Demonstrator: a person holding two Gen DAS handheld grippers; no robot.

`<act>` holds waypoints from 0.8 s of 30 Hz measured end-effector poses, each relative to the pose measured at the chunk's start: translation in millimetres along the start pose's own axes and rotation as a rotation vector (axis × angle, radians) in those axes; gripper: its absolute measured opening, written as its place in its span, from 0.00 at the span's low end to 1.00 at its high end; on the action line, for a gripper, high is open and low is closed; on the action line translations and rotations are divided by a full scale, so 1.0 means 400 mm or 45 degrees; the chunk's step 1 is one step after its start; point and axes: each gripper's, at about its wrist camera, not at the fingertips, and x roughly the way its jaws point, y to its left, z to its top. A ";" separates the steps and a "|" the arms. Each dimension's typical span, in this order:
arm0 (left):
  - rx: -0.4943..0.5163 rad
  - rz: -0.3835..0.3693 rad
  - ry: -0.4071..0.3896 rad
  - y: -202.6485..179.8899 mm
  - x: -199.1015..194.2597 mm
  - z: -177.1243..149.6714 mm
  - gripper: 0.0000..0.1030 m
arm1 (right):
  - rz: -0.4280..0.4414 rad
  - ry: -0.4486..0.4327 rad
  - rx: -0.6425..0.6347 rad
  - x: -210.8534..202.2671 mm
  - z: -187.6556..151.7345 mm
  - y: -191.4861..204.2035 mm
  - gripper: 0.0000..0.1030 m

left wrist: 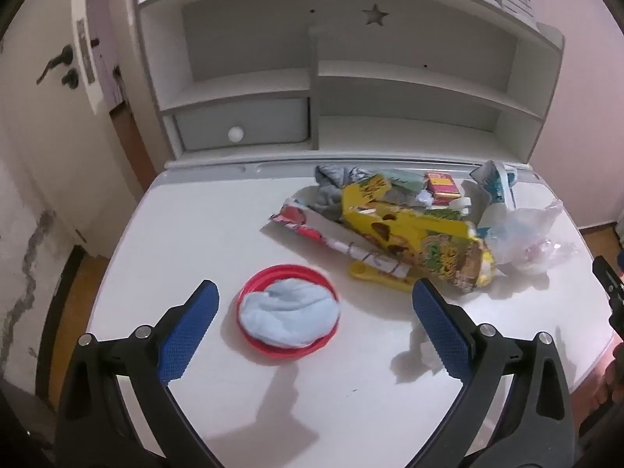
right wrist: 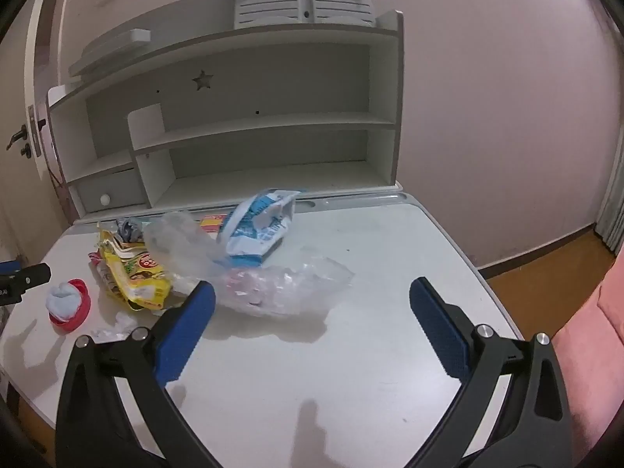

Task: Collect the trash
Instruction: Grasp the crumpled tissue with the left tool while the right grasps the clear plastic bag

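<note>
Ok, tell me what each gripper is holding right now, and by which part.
Nothing is held. The left gripper is open above the red lid with the light blue wad; the right gripper is open near the clear plastic bag.

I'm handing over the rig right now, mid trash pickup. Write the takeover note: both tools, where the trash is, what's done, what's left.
Left tool: open, empty, above the desk, aimed at the red lid with a pale blue wad in it.
Right tool: open, empty, facing the clear plastic bag.
Trash: piled at the back of the desk, with the yellow snack wrapper, the blue-and-white carton, a small red box and a crumpled white scrap near the lid.
Done: nothing visibly collected.
Left: everything; no bin is in view.
</note>
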 end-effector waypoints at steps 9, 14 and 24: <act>0.065 -0.043 -0.003 -0.090 0.000 0.009 0.94 | -0.015 0.011 0.064 -0.002 -0.009 -0.098 0.94; 0.074 -0.100 0.013 -0.123 0.008 0.003 0.94 | -0.047 0.019 0.112 -0.026 -0.023 -0.121 0.94; 0.113 -0.183 -0.004 -0.145 0.006 -0.008 0.94 | -0.185 0.038 0.004 -0.101 -0.023 -0.112 0.94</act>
